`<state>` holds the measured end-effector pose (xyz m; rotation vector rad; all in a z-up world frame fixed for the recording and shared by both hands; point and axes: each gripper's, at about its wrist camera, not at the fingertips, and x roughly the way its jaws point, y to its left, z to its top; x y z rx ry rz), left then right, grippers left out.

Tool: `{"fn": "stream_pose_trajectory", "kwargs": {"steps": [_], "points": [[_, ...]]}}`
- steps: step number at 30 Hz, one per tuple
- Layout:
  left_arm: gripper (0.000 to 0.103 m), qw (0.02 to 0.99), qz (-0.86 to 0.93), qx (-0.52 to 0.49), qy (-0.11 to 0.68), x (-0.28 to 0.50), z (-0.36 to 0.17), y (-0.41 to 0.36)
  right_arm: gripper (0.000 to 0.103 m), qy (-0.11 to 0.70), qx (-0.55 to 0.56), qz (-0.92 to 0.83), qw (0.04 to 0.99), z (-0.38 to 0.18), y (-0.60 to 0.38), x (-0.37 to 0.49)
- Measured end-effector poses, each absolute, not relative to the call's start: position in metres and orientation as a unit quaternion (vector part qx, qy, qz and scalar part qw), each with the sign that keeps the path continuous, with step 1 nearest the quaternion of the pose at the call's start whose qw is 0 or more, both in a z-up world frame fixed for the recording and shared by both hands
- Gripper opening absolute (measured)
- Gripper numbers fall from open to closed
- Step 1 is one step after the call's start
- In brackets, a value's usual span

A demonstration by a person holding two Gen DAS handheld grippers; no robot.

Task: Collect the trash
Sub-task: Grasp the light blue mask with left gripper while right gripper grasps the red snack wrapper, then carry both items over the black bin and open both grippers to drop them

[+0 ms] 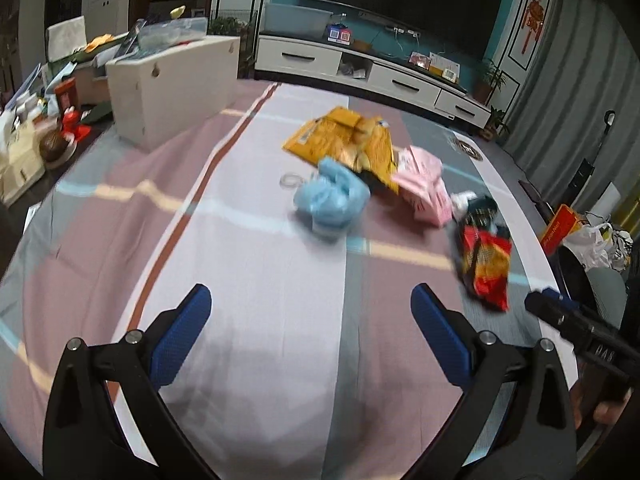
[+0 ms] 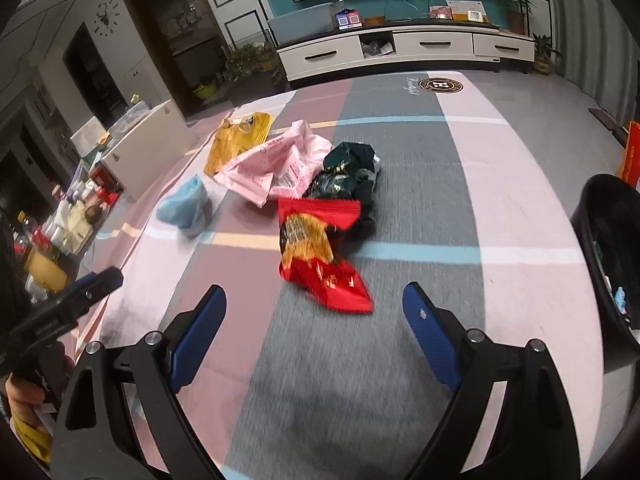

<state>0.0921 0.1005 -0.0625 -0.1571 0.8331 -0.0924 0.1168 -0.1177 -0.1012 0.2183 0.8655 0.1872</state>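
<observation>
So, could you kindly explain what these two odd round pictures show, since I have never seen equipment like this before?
A person holds a two-finger gripper in each hand, each carrying a wide-angle camera looking along its blue fingers. One picture comes from the left gripper, the other from the right gripper. Both are open and hold nothing. On the striped cloth lies trash: a red snack packet, a dark green wrapper, a pink bag, a yellow packet and a crumpled blue piece. A black bin stands at the right.

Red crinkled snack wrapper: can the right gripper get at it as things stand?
Probably yes. The red crinkled snack wrapper lies flat on the striped cloth just ahead of the right gripper, whose jaws stand open and empty, with nothing between them and it.
</observation>
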Motion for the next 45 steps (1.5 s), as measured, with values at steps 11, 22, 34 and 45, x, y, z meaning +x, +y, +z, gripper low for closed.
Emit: {"fn": "stream_pose_trajectory", "kwargs": {"steps": [11, 22, 34, 45], "points": [[0.093, 0.910, -0.043, -0.088, 0.402, 0.165, -0.073, 0.077, 0.071, 0.424, 0.130, 0.086, 0.892, -0.122, -0.121, 0.156], [0.016, 0.902, -0.018, -0.095, 0.421, 0.180, -0.097, 0.078, 0.025, 0.425, 0.121, 0.107, 0.891, -0.128, -0.117, 0.157], [0.013, 0.903, -0.033, -0.095, 0.417, 0.108, -0.068, 0.084, 0.015, 0.407, 0.112, 0.136, 0.896, -0.101, -0.121, 0.106], [0.013, 0.898, -0.109, -0.110, 0.413, 0.052, -0.035, 0.053, 0.015, 0.358, 0.159, 0.122, 0.912, -0.066, -0.170, 0.051]]}}
